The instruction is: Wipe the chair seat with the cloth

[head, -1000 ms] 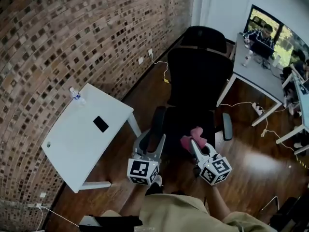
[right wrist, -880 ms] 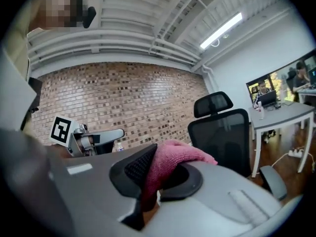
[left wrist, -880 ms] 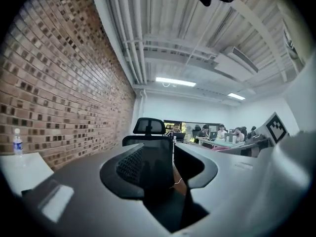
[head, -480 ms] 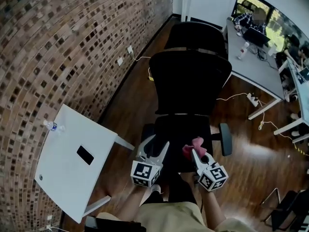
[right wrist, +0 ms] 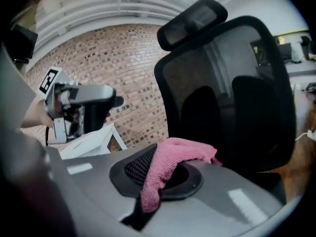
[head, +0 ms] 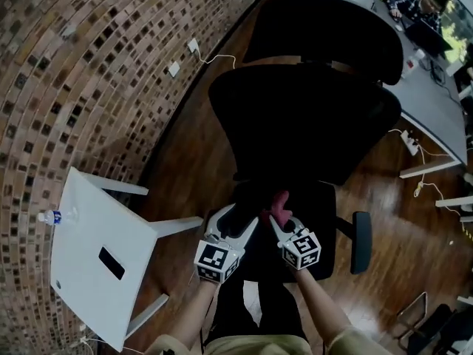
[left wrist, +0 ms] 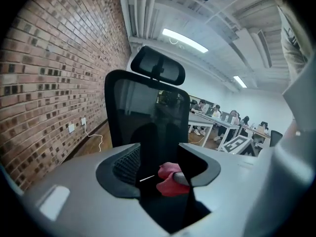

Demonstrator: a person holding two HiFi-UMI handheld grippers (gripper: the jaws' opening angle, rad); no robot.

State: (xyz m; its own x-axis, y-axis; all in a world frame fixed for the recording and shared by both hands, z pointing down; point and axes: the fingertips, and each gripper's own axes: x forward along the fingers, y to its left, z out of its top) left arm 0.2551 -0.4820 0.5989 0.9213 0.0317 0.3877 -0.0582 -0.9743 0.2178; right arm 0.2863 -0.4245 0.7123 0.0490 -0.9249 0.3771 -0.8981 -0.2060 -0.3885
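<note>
Gripping the cloth (head: 279, 201) in the right gripper (head: 276, 216), jaws closed on a fold of it. Pink, nubbly, bunched up, draped over one jaw with a tail hanging down in front. Holding the left gripper (head: 238, 220) just beside, jaws spread wide with nothing between. Poised with both over the front half of the seat (head: 316, 207); cannot tell whether the cloth touches it. Black and unlit, that seat, with an armrest (head: 361, 241) at its right. Beyond, rising tall: a black mesh backrest (head: 310, 117) topped by a headrest (head: 325, 24). Off to the left, standing on dark glossy wood floor (head: 196, 161), a white table (head: 81, 272) carrying a phone (head: 111, 262) and a bottle (head: 55, 216) lying near its far edge. Further left, running the room's length, a brick wall (head: 89, 65) with sockets low down. Far right, grey desks (head: 436, 87) with seated people.
</note>
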